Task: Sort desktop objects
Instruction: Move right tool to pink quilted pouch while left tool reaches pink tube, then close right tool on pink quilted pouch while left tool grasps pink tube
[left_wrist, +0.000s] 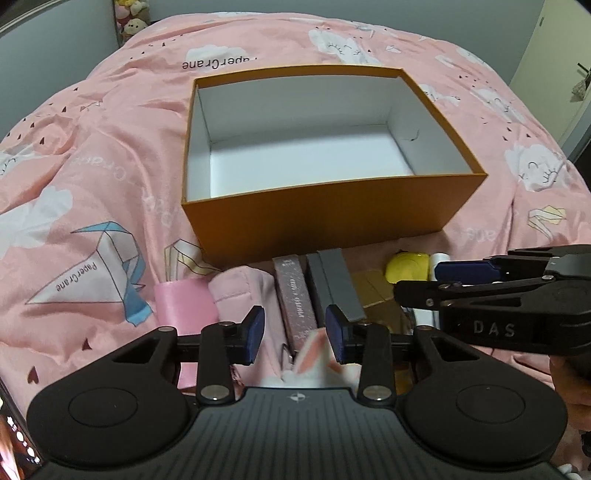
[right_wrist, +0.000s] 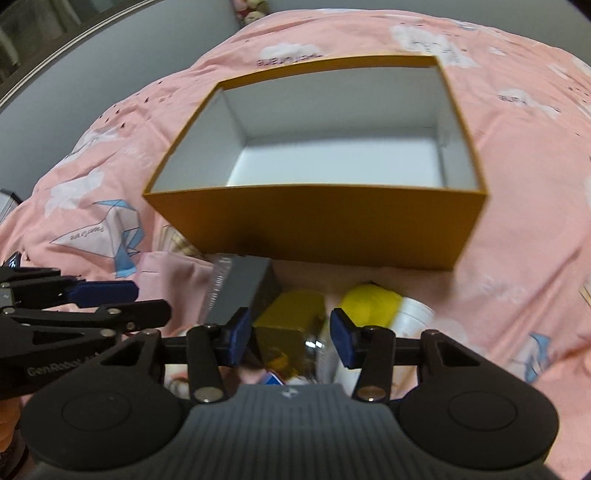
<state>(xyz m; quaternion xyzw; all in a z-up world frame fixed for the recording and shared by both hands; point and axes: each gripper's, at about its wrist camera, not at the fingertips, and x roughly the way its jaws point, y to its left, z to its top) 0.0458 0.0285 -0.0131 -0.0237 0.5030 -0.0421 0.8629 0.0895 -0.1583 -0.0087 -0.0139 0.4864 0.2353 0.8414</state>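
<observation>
The orange box sits open-topped on the pink bedspread, white inside and bare as far as the view reaches, its near wall facing both claws. It looks like the bin for the sort, which would explain why the small things are lined up right at its foot.

And there they are, just this side of that wall: a speckled pink case lying lengthwise, a grey case just beside it, a gold carton, a yellow round thing and a white tube farther right. A pink roll lies to the left, with a fold of pink cloth between it and the cases.

Left claw hovers low over the pile, jaws spread wide, gripping nothing; a plush bunny ear pokes up between them. Right claw is likewise parted and empty, poised over the gold carton and the yellow piece.

Trouble spots? The cases lie packed tight, so closing on one may nudge its neighbour, and the two claws are near each other.
</observation>
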